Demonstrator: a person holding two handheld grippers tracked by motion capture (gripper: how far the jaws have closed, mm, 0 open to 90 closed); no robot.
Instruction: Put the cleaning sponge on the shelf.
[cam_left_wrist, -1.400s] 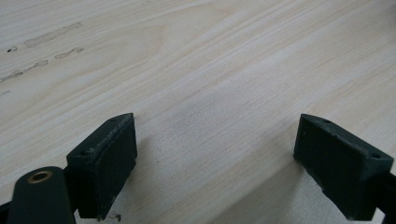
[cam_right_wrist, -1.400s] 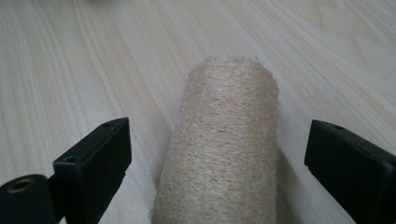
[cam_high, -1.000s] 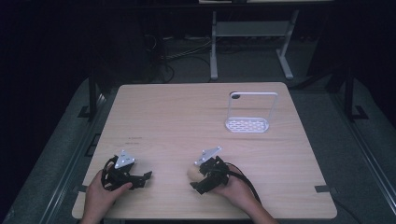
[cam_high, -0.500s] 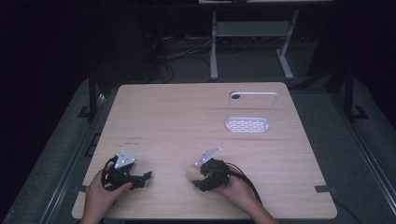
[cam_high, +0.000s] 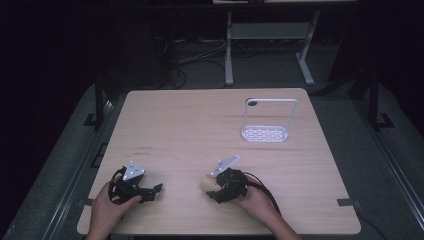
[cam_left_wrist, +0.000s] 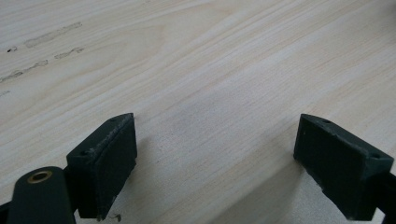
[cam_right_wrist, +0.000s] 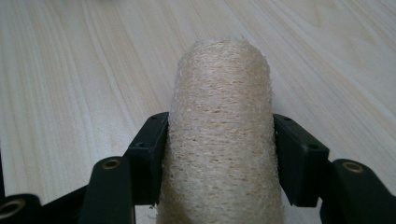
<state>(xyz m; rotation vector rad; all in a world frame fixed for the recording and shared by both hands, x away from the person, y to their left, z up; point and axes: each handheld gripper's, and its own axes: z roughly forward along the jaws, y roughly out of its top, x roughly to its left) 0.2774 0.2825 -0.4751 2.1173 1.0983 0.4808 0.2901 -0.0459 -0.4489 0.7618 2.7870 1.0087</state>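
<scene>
Closing in the last second, our right hand-held gripper (cam_right_wrist: 219, 154) now clamps the loofah (cam_right_wrist: 219, 135), which lies on the counter (cam_high: 190, 125) near its front edge. Left hand-held gripper (cam_left_wrist: 219, 163) rests spread, empty. Grasp done; lifting and placing remain, we judge.

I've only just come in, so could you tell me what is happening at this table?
A person at a wooden table holds a gripper in each hand. The right gripper has just been closing on a beige loofah sponge, and its pads now press the sponge's sides near the table's front edge. The left gripper rests open over bare wood, holding nothing. A white wire rack stands apart on the far right of the table.
</scene>
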